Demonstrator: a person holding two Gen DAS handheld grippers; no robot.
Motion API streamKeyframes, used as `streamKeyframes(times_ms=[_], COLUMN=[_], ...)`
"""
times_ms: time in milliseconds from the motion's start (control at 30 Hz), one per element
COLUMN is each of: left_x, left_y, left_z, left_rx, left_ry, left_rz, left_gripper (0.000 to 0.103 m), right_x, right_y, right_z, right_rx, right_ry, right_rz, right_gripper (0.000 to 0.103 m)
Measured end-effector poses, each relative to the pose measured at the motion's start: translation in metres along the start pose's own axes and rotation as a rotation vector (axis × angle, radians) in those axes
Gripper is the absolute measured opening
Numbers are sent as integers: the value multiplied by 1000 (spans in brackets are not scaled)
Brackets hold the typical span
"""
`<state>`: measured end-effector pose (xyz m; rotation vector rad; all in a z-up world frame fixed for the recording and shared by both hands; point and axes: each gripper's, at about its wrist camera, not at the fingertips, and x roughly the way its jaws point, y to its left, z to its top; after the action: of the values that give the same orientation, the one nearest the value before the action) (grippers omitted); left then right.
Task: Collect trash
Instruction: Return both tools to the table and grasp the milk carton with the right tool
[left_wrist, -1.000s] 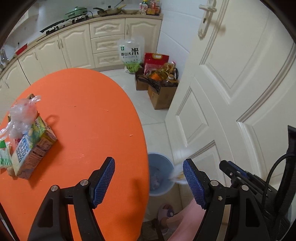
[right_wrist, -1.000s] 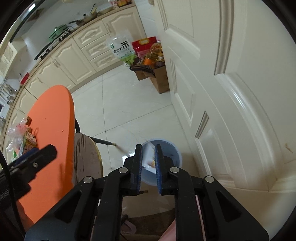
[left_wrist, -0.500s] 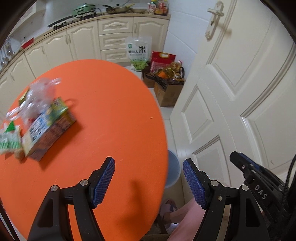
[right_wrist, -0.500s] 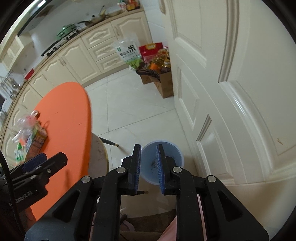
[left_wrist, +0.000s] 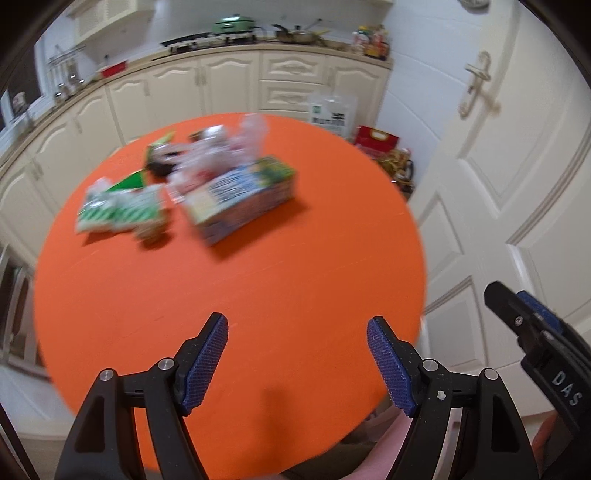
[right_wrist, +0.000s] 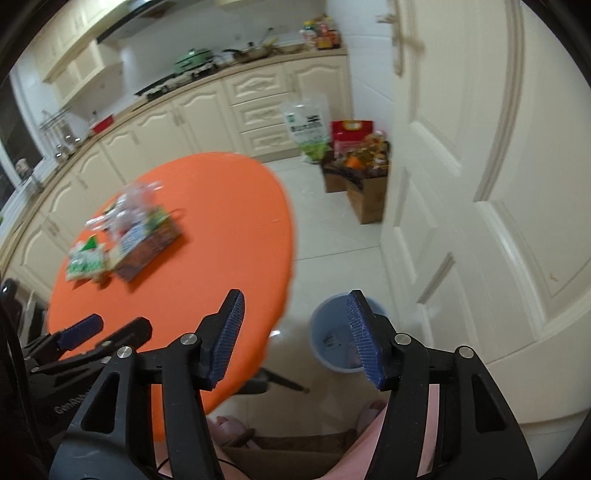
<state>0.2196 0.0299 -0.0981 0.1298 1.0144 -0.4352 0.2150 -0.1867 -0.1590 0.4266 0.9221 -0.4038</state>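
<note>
"DAS" on right hand-held gripper (left_wrist: 532, 314)

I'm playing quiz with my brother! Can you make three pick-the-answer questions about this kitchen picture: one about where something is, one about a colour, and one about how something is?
1. Where is the blue bin?
A. On the floor beside the table
B. On the table
C. On the kitchen counter

2. What colour is the round table?
A. White
B. Orange
C. Green

3. How is the right gripper?
A. Squeezing a carton
B. Holding a plastic bag
C. Nothing between its fingers

Answers:
1. A, the bin stands on the pale tiles between the table's edge and the white door.
2. B, the whole top is bright orange under the carton and the wrappers.
3. C, its jaws are opening, with only the floor and the bin seen through the gap.
</note>
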Motion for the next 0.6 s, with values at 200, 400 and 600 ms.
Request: streamKeyframes(times_ms=[200,400,600], left_x=[-36,-52,-48], left_y=[44,83,123], left_z=[-23,-30,-21], left_rx=[-65,-156,-239], left_ry=[-47,-58,-58], left_rz=[87,112,148], left_gripper=[80,81,81], right_x=[-8,0,25], right_y=[54,98,132], right_z=[-12,-12,0], right_rx=[-78,-137,-160], right_ry=[-18,12,56], right_rz=[59,104,146], right_gripper=[81,84,90])
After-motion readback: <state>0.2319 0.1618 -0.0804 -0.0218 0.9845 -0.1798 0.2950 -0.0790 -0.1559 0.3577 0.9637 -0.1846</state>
